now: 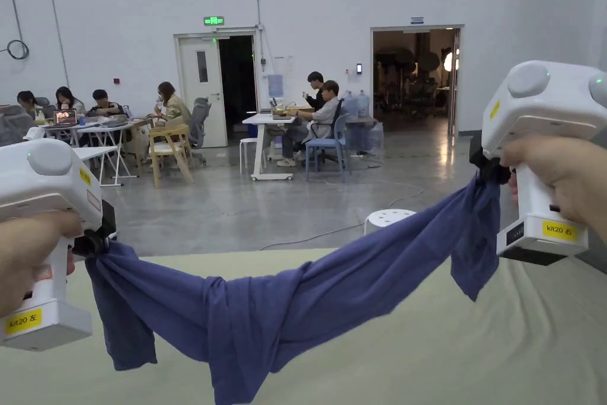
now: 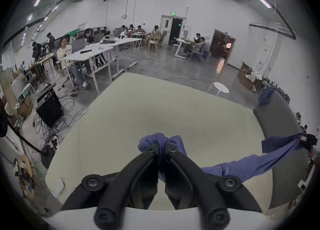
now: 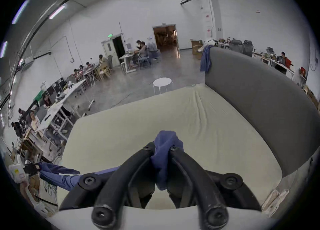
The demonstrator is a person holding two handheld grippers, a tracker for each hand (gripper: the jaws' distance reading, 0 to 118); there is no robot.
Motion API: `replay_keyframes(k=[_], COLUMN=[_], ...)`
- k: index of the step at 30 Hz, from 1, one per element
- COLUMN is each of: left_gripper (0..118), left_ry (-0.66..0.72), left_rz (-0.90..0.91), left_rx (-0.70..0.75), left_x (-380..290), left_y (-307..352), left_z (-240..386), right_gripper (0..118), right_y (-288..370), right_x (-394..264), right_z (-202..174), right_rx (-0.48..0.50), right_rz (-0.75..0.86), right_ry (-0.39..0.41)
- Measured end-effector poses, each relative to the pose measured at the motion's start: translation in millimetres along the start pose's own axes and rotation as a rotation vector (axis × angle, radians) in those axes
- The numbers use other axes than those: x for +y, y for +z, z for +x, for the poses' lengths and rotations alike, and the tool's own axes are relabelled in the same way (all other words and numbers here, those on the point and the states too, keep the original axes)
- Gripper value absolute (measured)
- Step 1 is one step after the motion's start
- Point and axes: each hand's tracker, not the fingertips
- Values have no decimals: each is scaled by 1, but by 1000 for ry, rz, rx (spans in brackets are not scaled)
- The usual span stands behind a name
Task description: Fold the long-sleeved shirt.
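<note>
A blue long-sleeved shirt (image 1: 284, 311) hangs bunched and twisted in the air between my two grippers, sagging toward the cream bed sheet (image 1: 474, 353). My left gripper (image 1: 95, 240) is shut on one end of the shirt at the left; in the left gripper view its jaws (image 2: 161, 147) pinch blue cloth (image 2: 245, 164). My right gripper (image 1: 489, 172) is shut on the other end, held higher at the right; in the right gripper view blue cloth (image 3: 164, 147) bulges out between its jaws (image 3: 161, 149). Each gripper is held by a hand.
A grey headboard (image 3: 259, 98) runs along the bed's right side, with another blue garment (image 3: 206, 58) draped on its far end. A white round stool (image 1: 388, 217) stands beyond the bed. People sit at tables (image 1: 270, 121) across the concrete floor. Cables (image 2: 52, 121) lie left of the bed.
</note>
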Motion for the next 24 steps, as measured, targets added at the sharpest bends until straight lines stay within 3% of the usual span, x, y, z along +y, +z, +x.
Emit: replay_keyframes(k=[6, 13, 17, 21, 24], left_gripper=[2, 2, 2, 2, 2], left_ry=[10, -51, -80, -44, -23], left_rz=[-64, -330, -428, -450, -474], left_rx=[0, 11, 25, -34, -37], left_x=[-44, -184, -252, -300, -326], left_y=[-85, -168, -164, -125, -94], left_z=[-12, -53, -85, -122, -135], right_gripper=[6, 6, 6, 6, 6], right_y=[-92, -178, -177, -131, -96], right_x=[-58, -221, -309, -382, -420], right_z=[11, 54, 97, 136, 157], right_rx=[2, 45, 53, 62, 161], right_rz=[-98, -327, -403, -345, -312], right_ry=[36, 64, 50, 157, 124])
